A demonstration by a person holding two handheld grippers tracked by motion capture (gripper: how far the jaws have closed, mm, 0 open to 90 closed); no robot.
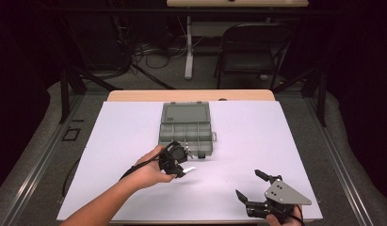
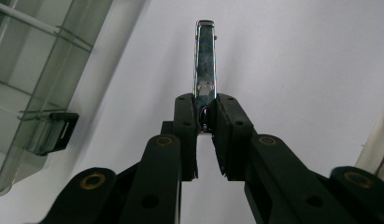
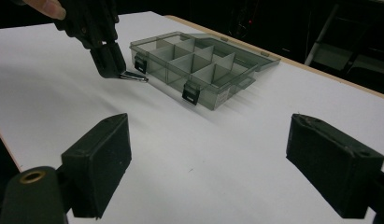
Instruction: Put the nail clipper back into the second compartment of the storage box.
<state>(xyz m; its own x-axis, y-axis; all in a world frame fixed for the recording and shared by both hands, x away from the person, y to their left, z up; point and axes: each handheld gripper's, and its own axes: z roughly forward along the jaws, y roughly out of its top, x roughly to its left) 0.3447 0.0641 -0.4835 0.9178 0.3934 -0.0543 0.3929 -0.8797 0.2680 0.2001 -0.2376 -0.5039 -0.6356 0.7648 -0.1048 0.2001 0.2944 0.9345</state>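
Observation:
A small shiny metal clip [image 2: 204,56] sticks out from my left gripper [image 2: 206,105], whose jaws are shut on its near end. In the high view the left gripper [image 1: 181,168] hovers just in front of the grey organizer box [image 1: 186,127], with the clip [image 1: 189,169] pointing right. The box lies open, lid folded back, with several empty compartments. My right gripper [image 1: 248,183] is open near the table's front right edge, nothing between its pads. From the right gripper [image 3: 213,154] I see the left gripper [image 3: 108,58] holding the clip [image 3: 133,76] beside the box [image 3: 203,65].
A white sheet [image 1: 257,136] covers the table. The box's black latches [image 2: 52,133] face the front. A folding chair [image 1: 252,47] and a table leg [image 1: 189,47] stand on the floor beyond the table's far edge.

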